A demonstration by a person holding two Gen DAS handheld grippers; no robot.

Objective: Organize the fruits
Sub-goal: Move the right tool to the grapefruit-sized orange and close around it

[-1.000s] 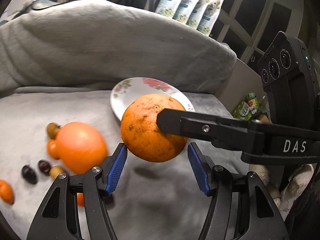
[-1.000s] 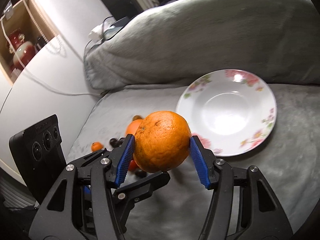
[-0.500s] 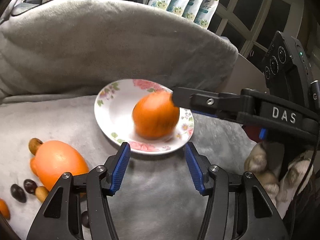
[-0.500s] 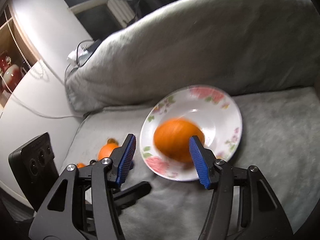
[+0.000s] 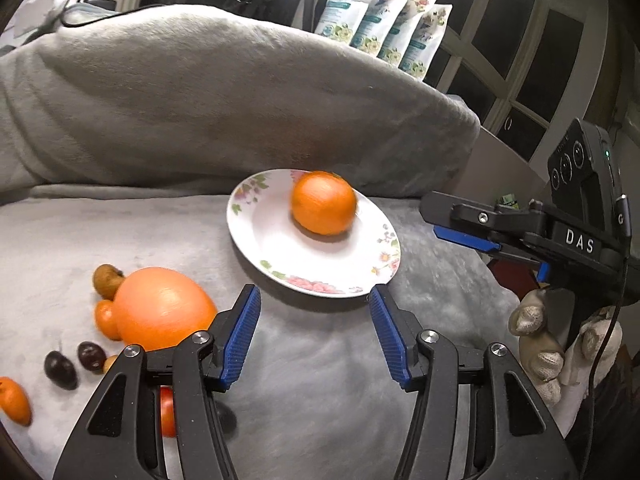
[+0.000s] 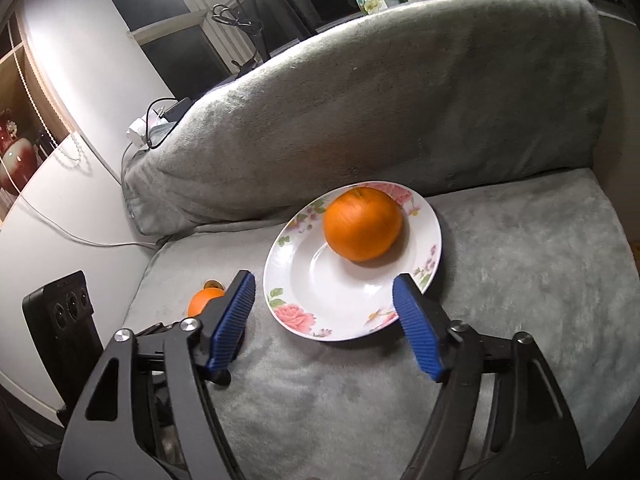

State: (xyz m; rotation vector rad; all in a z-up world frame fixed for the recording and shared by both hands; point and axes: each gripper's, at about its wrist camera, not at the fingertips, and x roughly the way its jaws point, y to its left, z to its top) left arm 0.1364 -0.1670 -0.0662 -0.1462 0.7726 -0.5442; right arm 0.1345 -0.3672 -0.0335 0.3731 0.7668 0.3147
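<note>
One orange point(image 6: 362, 224) now sits on the floral plate point(image 6: 316, 308) toward its twelve o'clock rim, your right claw point(image 6: 324, 322) having just opened wide and empty, so send your half-open, empty left claw point(image 5: 314, 334) to the large orange fruit point(image 5: 162, 314) at nine o'clock.

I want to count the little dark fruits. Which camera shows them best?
The left wrist view. Two small dark fruits lie in plain sight on the grey blanket, beside the big orange fruit. The right wrist view shows none of them; its own gripper blocks that side.
</note>
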